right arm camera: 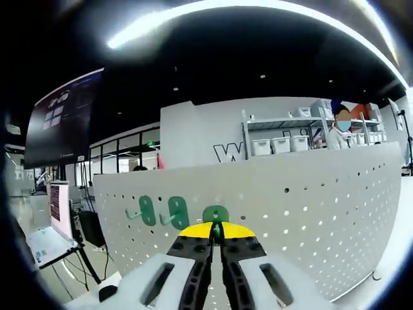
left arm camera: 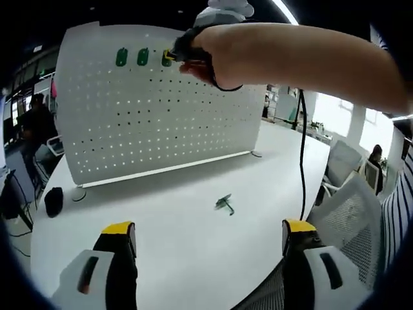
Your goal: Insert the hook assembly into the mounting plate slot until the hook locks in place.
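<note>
Third hook (right arm camera: 215,214) is being seated at the pegboard's (right arm camera: 310,213) 12 o'clock, pinched by the right gripper (right arm camera: 217,240); firm push needed till locked. Left gripper (left arm camera: 210,236) is held wide, idle.

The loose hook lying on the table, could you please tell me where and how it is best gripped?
Judging by the left gripper view, grip the loose hook across its thin stem, coming down from above with the left gripper. It lies flat on the white table, clear of the pegboard, so a side approach would likely scrape the surface.
</note>
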`<move>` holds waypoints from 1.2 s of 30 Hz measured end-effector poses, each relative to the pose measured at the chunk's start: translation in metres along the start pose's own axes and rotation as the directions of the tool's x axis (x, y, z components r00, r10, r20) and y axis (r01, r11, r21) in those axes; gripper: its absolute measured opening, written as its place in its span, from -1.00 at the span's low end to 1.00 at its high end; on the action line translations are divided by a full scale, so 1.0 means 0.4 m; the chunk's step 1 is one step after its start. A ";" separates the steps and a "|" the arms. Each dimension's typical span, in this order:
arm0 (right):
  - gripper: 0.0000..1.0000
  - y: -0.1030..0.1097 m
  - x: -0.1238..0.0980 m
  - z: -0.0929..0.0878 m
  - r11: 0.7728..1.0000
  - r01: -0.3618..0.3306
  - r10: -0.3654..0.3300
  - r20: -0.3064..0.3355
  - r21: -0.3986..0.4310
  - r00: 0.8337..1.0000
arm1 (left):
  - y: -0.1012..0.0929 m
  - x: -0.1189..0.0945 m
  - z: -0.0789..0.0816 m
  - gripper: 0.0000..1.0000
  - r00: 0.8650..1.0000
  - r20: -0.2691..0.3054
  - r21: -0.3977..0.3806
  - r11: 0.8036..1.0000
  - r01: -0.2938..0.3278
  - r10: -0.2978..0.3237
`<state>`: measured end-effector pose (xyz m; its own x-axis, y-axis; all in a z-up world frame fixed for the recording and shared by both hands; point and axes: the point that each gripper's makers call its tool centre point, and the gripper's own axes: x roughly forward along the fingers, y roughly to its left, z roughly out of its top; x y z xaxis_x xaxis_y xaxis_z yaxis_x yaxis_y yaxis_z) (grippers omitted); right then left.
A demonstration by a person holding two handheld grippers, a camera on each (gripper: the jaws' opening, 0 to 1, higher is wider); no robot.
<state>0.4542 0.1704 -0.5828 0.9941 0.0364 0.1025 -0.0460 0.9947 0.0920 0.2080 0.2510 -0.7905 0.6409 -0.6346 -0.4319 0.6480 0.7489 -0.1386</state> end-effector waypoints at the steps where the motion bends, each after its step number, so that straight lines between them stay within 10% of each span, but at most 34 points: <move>1: -0.98 -0.001 0.002 0.002 1.000 0.003 -0.003 0.001 0.002 1.000 | 0.001 0.000 0.000 0.92 1.000 0.001 -0.005 1.000 -0.001 0.001; 36: -0.98 0.001 0.046 0.015 0.993 0.102 -0.100 0.035 -0.066 0.994 | 0.009 -0.003 0.000 0.83 1.000 0.008 -0.039 0.999 0.002 -0.001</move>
<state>0.4720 0.1709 -0.5751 0.9896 -0.0664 0.1275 0.0623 0.9974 0.0360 0.2097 0.2546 -0.7905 0.6433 -0.6370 -0.4248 0.6325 0.7547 -0.1741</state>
